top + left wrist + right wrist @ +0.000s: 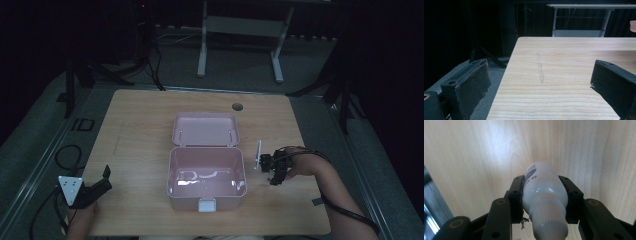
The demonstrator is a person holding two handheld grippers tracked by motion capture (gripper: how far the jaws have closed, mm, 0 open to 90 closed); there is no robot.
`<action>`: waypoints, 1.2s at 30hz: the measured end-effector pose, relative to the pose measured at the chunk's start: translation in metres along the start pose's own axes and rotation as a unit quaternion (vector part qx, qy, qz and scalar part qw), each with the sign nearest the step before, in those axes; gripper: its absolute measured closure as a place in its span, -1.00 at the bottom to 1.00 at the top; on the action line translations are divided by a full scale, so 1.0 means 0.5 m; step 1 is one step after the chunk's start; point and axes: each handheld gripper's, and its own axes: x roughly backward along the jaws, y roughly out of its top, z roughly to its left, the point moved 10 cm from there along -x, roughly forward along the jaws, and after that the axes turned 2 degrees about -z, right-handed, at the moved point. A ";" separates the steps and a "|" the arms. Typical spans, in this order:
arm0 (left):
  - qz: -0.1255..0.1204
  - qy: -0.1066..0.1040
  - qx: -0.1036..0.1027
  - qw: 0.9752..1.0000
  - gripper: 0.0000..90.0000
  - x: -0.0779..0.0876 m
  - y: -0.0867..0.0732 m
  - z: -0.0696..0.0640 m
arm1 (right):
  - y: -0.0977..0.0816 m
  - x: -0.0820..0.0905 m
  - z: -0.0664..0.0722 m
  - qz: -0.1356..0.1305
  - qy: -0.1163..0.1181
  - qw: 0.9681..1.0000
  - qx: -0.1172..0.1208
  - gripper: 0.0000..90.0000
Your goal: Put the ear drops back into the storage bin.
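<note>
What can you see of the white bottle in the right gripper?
The white bottle is small, glossy and plastic-looking, with a ribbed white cap nearest the camera and a printed label with dark text and a small red mark farther up its body. The right gripper clamps it on both sides of the body, just behind the cap. In the high view it shows as a slim white shape above the wooden table, right of the open pink box.

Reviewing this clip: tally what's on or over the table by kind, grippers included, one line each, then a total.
Pink box, lid open: 1
White bottle, clamped in the right gripper: 1
Grippers: 2, the left gripper open over the table's near left corner
Total: 4
</note>
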 end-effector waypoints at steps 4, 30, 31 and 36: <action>0.000 0.000 0.000 1.000 -0.95 0.000 0.000 0.000 | -0.006 0.006 0.018 0.019 0.004 0.999 0.032 0.32; 0.000 0.001 0.001 1.000 -0.95 0.000 0.000 0.000 | 0.022 0.100 0.055 -0.001 -0.003 0.999 0.051 0.32; 0.000 0.001 0.001 1.000 -0.95 0.000 0.000 0.000 | 0.023 0.105 0.056 -0.003 -0.003 0.999 0.049 0.32; 0.000 0.000 0.002 1.000 -0.95 0.000 0.000 0.000 | 0.028 0.127 0.058 -0.007 -0.010 0.999 0.051 0.32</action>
